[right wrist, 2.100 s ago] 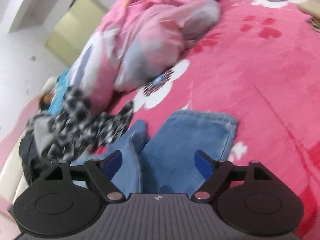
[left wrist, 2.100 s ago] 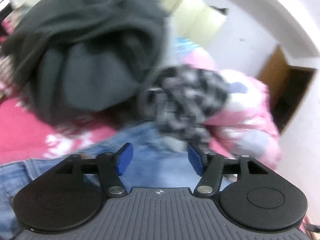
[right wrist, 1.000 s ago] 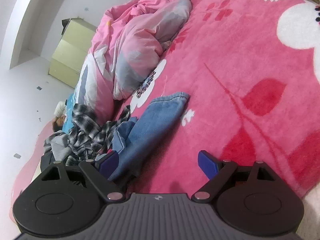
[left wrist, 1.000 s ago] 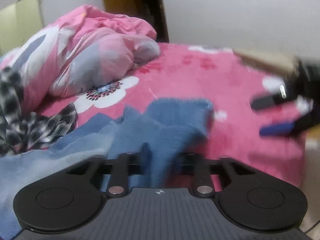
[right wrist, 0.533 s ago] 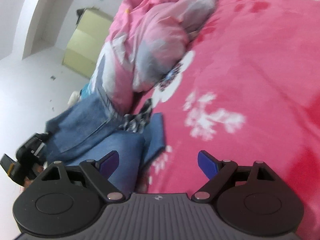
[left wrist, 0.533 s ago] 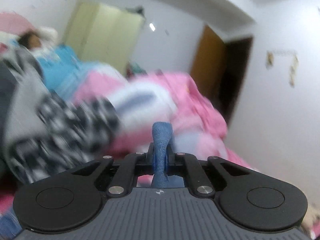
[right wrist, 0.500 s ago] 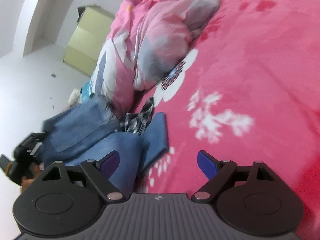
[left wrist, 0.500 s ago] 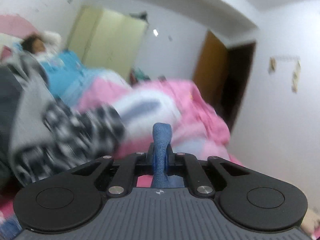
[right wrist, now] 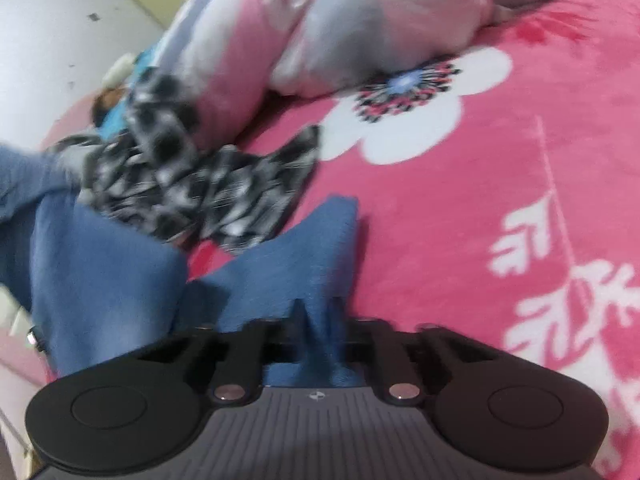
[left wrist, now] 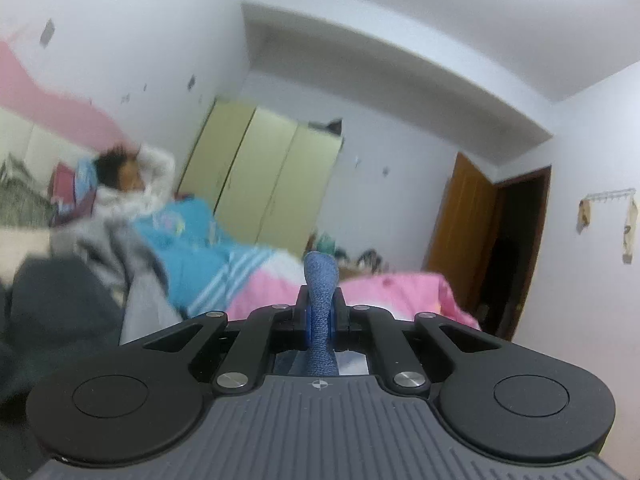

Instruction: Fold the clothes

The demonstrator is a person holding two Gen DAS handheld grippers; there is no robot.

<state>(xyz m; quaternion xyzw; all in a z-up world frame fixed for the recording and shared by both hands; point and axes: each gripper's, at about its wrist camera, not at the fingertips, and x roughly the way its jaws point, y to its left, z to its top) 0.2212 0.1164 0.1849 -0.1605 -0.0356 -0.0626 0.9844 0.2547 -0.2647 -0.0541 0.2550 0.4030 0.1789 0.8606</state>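
Left wrist view showed the left gripper [left wrist: 320, 316] clamped tight on a narrow fold of blue denim jeans [left wrist: 321, 280], the cloth standing up between its closed jaws while the camera pointed across the room at a pale yellow wardrobe [left wrist: 260, 184] and a brown wooden door [left wrist: 464, 232]; that raised angle suggested one end of the garment was held lifted so it could hang straight. In the right wrist view, the right gripper [right wrist: 320, 332] was closed on another bunch of the same jeans [right wrist: 280, 268], low over the pink flowered bedspread [right wrist: 500, 184], probably to anchor the other end. The denim draped from there toward the left of the frame, beside a crumpled black-and-white checked garment [right wrist: 200, 184] and a bundled pink and grey quilt [right wrist: 360, 28]. Both views were blurred.
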